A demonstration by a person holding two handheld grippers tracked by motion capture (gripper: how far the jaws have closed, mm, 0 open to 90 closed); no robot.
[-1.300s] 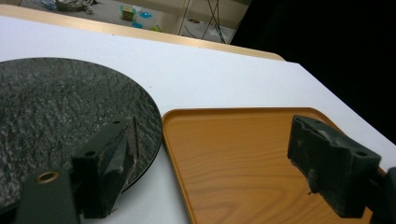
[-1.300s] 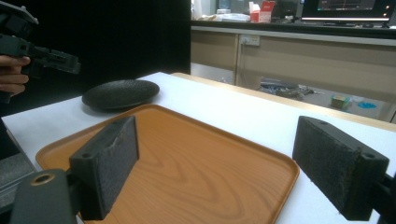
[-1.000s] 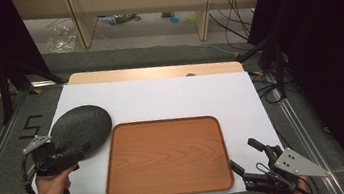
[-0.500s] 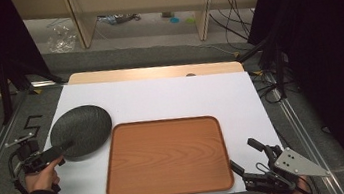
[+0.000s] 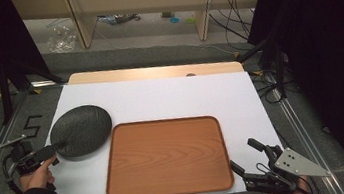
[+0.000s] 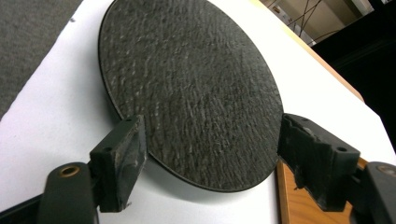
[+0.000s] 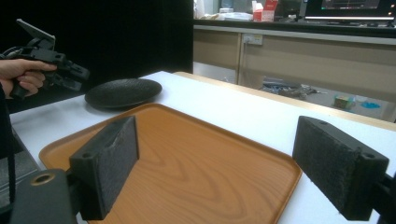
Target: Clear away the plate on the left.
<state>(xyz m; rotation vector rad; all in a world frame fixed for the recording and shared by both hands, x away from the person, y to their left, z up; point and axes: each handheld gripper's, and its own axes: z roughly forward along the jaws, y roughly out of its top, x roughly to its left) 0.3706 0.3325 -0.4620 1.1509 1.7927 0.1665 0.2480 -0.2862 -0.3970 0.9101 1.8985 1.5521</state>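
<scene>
While the white table sheet [image 5: 160, 98] carries everything I care about, I take the wooden tray [image 5: 168, 158] as my landmark and work downward in size from it. The tray lies flat and bare, and the dark round plate [image 5: 81, 130] rests on the sheet just beside the tray's far left corner, its rim near or perhaps slightly overlapping the tray's edge; I cannot tell which. My left gripper [image 5: 50, 152] sits on the side of the plate away from the tray, jaws wide but having just been closing, with the plate's near rim between them in the left gripper view and the pads [image 6: 125, 151] not yet pressing on it. My worry here is that the pads pinch only the thin lip of a heavy, rough plate: it may tilt, slide out and clatter onto the tray or scrape the sheet askew. If the rim does overlap the tray, a low drag could also catch the tray's raised edge and shove it. My right gripper [image 5: 251, 159] waits with jaws wide and nothing between them at the tray's near right corner, too far to steady the plate.
</scene>
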